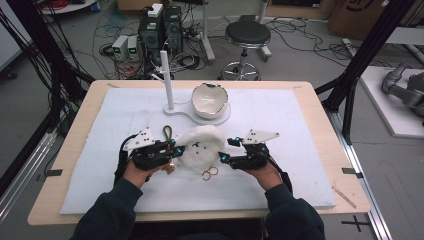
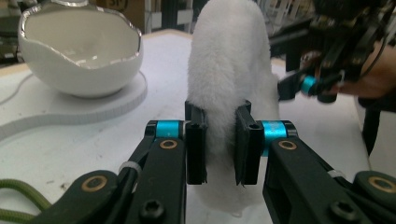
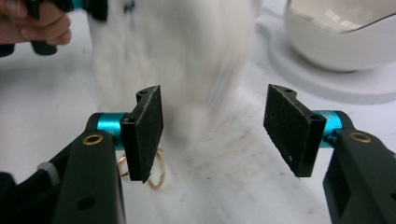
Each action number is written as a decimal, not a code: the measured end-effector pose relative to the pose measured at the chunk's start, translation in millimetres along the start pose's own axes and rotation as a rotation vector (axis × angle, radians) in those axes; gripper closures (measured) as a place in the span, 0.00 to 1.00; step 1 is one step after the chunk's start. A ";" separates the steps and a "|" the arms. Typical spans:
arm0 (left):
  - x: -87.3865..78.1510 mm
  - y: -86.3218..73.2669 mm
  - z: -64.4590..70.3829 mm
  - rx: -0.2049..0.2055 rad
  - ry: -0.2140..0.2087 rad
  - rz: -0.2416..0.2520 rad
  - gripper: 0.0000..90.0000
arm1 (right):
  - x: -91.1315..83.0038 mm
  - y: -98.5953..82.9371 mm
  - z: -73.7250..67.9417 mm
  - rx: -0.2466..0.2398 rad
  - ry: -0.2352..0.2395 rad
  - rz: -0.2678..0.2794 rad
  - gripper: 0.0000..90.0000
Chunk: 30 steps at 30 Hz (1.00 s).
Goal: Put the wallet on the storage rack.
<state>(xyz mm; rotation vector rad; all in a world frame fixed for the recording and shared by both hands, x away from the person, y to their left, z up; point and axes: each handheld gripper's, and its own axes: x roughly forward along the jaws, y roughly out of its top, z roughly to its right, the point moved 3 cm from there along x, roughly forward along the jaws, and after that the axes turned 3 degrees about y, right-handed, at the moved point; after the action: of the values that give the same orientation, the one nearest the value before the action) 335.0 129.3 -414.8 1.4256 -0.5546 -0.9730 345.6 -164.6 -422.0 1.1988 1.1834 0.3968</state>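
Observation:
A white fluffy fur piece (image 1: 200, 147) lies in the middle of the white mat. My left gripper (image 1: 176, 150) is shut on its left edge; in the left gripper view the fur (image 2: 229, 79) rises between the two pads, pinched by my left gripper (image 2: 220, 144). My right gripper (image 1: 227, 150) stands open at the fur's right side, and in the right gripper view my right gripper (image 3: 212, 133) has its jaws wide apart with the blurred fur (image 3: 173, 60) just beyond. Gold rings (image 1: 210, 172) lie on the mat in front of the fur, also seen as gold rings (image 3: 156, 175) behind the left pad.
A white eggshell-shaped bowl (image 1: 210, 100) sits on a white stand base with an upright white post (image 1: 166, 80) at the back of the mat. A green cord loop (image 1: 166, 132) lies near the left gripper. A stool (image 1: 246, 37) and cables are on the floor beyond the table.

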 end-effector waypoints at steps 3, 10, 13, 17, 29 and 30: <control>0.4 0.4 2.3 0.003 -0.018 0.012 0.86 | 8.0 -1.3 -2.4 0.059 0.063 -0.004 0.44; 2.8 -2.0 3.2 -0.006 -0.025 -0.014 0.85 | 5.5 4.4 0.0 0.095 0.126 0.064 0.84; 7.7 -7.5 2.7 -0.004 -0.007 -0.082 0.84 | 1.7 8.7 -0.1 0.048 0.086 0.069 0.87; 9.6 -12.4 -1.0 -0.046 0.023 -0.114 0.81 | 0.0 14.8 -3.2 -0.021 0.062 0.060 0.88; -30.5 -7.9 -41.7 -0.144 0.254 -0.029 0.56 | 4.5 61.2 -0.3 -0.213 -0.054 0.039 0.88; -35.7 -7.3 -45.6 -0.152 0.272 -0.013 0.55 | 4.3 64.9 1.6 -0.222 -0.059 0.034 0.88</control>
<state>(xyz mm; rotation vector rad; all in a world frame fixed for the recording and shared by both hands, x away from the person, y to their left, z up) 352.1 185.0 -419.1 1.3973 -0.2650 -0.7973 369.7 -137.2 -368.1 1.0324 1.0401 0.5013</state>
